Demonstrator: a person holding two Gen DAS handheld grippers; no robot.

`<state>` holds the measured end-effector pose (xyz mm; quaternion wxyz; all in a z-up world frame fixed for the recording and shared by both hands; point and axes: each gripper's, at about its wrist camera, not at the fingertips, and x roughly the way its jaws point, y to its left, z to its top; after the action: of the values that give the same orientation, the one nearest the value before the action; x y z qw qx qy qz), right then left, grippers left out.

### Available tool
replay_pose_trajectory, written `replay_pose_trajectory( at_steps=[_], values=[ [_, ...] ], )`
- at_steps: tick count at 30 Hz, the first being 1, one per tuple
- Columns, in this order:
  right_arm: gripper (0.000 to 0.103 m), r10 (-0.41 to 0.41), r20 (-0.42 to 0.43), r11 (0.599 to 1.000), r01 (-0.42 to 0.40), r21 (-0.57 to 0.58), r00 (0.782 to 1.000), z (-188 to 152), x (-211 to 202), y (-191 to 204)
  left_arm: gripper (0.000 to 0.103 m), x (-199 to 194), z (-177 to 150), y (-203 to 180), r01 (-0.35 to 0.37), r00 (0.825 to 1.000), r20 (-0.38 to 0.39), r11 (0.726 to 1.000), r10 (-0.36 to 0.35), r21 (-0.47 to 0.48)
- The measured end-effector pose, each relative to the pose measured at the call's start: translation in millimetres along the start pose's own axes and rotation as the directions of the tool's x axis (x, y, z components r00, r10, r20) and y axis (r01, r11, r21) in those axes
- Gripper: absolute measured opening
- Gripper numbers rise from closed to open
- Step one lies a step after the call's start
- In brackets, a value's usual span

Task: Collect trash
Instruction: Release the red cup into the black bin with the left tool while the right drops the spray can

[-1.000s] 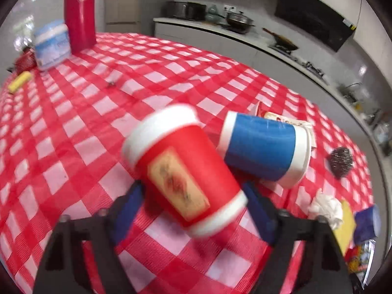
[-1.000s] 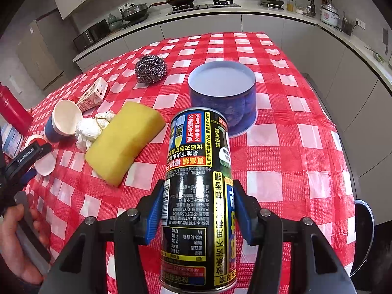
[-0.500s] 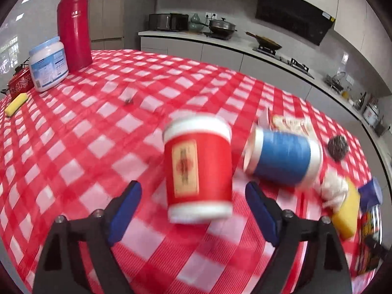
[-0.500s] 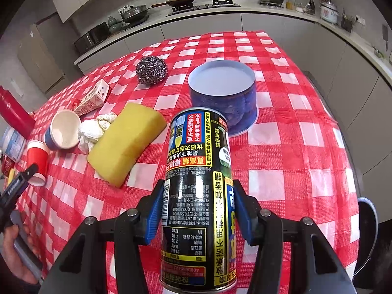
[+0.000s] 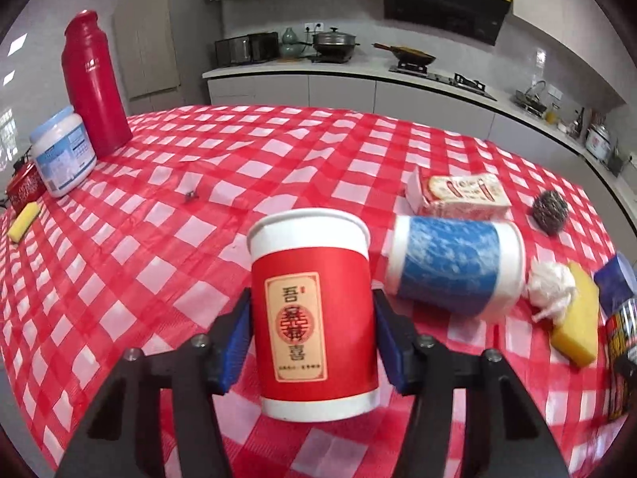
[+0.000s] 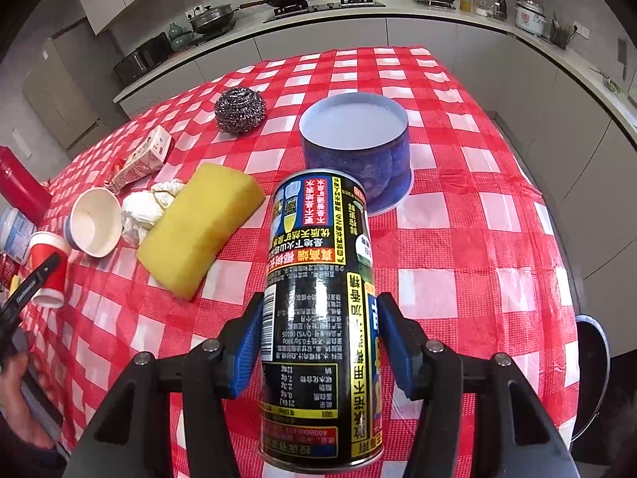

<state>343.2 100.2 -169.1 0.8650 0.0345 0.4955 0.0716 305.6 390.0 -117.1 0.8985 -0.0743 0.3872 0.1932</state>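
Two pieces of trash were gripped for collection: left gripper jaws, just closing, clamped the red cup; right gripper jaws hugged the black can, bowl at twelve o'clock.

Red cup label reading 吾家有喜, black can covered in upside-down Chinese print

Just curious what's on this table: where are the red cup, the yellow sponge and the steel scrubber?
Red cup (image 5: 312,320): left wrist view, on its label.
Sponge (image 6: 201,229): right wrist view, middle of its top face.
Scrubber (image 6: 239,109): right wrist view, centre of the wire ball.
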Motion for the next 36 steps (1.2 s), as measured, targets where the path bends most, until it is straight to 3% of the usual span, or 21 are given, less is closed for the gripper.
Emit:
replay_pose_trajectory(
  at_steps=[8, 10, 12, 15, 23, 36],
  values=[
    [0.059, -0.070, -0.027, 0.997, 0.069, -0.044, 0.997, 8, 12, 11, 0.065, 13, 1, -1, 0.001, 0.999, -0.032, 1.000, 0.000, 0.014],
    [0.057, -0.055, -0.022, 0.997, 0.054, -0.048, 0.998, 9, 12, 13, 0.066, 18, 2, -1, 0.008, 0.999, -0.046, 1.000, -0.007, 0.019],
    [0.055, -0.054, -0.017, 0.997, 0.052, -0.060, 0.998, 8, 12, 15, 0.063, 27, 3, 1, 0.026, 0.996, -0.081, 1.000, -0.025, 0.016],
    [0.054, -0.057, 0.003, 0.996, 0.057, -0.069, 0.998, 4, 8, 16, 0.056, 24, 0, 1, 0.035, 0.998, -0.056, 0.999, -0.033, 0.024],
    [0.054, -0.019, 0.057, 0.997, 0.023, -0.073, 0.998, -6, -20, 14, 0.055, -27, -11, -2, 0.086, 0.996, 0.020, 0.996, -0.086, 0.010],
    [0.055, 0.010, 0.135, 0.997, 0.000, -0.081, 0.991, -23, -81, -28, 0.055, -96, -38, -70, 0.150, 0.985, 0.076, 0.987, -0.154, 0.060]
  ],
)
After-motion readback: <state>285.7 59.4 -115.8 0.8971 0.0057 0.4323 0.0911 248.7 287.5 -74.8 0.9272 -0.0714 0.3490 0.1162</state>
